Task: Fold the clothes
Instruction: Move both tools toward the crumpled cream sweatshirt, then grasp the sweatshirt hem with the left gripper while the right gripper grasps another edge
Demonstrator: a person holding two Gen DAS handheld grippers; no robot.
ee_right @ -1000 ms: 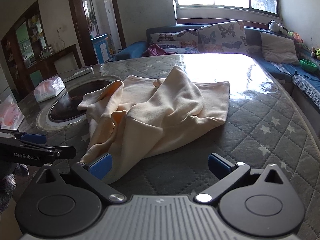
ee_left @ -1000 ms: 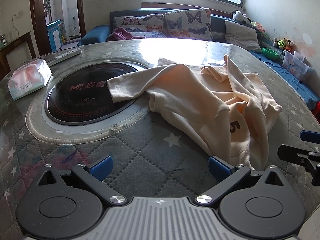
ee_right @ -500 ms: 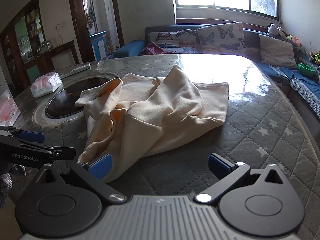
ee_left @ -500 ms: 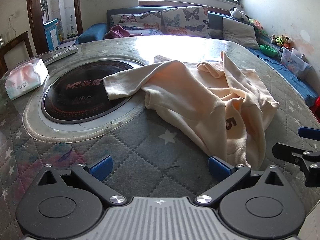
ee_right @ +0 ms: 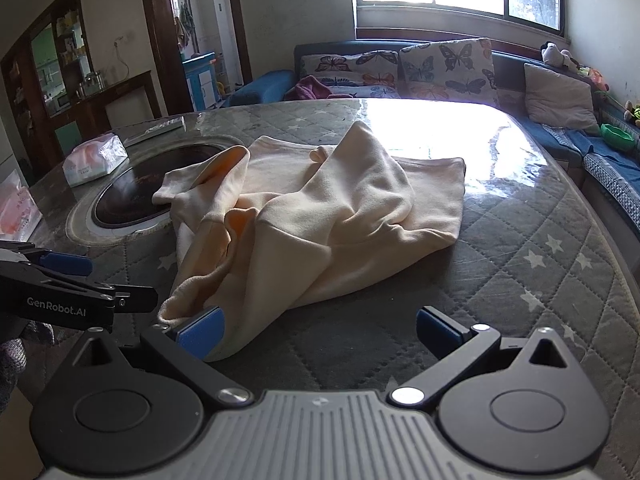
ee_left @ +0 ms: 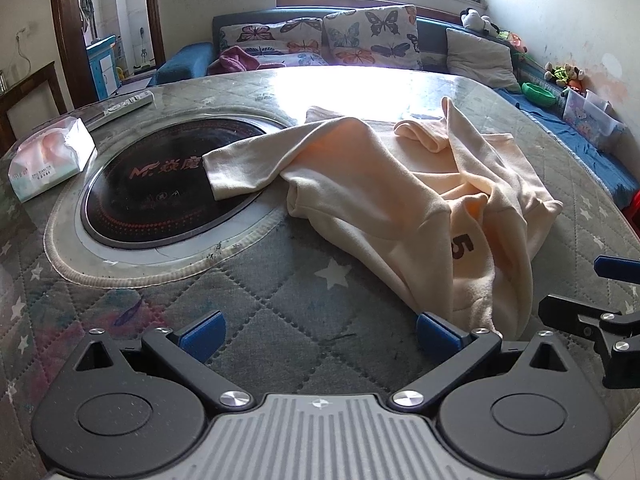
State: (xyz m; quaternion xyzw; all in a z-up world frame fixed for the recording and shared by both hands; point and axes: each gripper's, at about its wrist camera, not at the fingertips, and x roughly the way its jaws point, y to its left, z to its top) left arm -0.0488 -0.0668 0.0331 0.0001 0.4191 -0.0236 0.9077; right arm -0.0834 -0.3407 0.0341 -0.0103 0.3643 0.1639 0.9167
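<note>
A cream sweatshirt point(ee_left: 392, 200) lay crumpled on the quilted, star-patterned table point(ee_left: 280, 300), bunched into loose folds rather than spread flat; one sleeve point(ee_left: 248, 164) reached out to the left and rested across the edge of the round black cooktop point(ee_left: 152, 192) set into the table; a dark numeral 5 point(ee_left: 462, 246) showed on a fold near the garment's near right side.

The left gripper point(ee_left: 318, 330) sat low at the near edge of the table with its jaws wide apart and nothing between them; its right blue pad point(ee_left: 434, 334) was just beside the garment's near hem, though whether it touched the cloth could not be told; its left pad stood over bare quilting.

The right gripper point(ee_right: 318, 330) was likewise spread open and empty; its left blue pad point(ee_right: 200, 332) lay against or just in front of the garment's near corner point(ee_right: 188, 304), and its right pad stood over bare table, well apart from the cloth; in this view the sweatshirt point(ee_right: 320, 216) filled the middle of the table, with the left gripper's black body visible at the far left.

A tissue pack point(ee_left: 48, 160) sat at the left of the table beyond the cooktop, and a remote control point(ee_left: 128, 104) lay further off; a sofa with butterfly cushions point(ee_left: 320, 36) stood beyond the table under the window.
</note>
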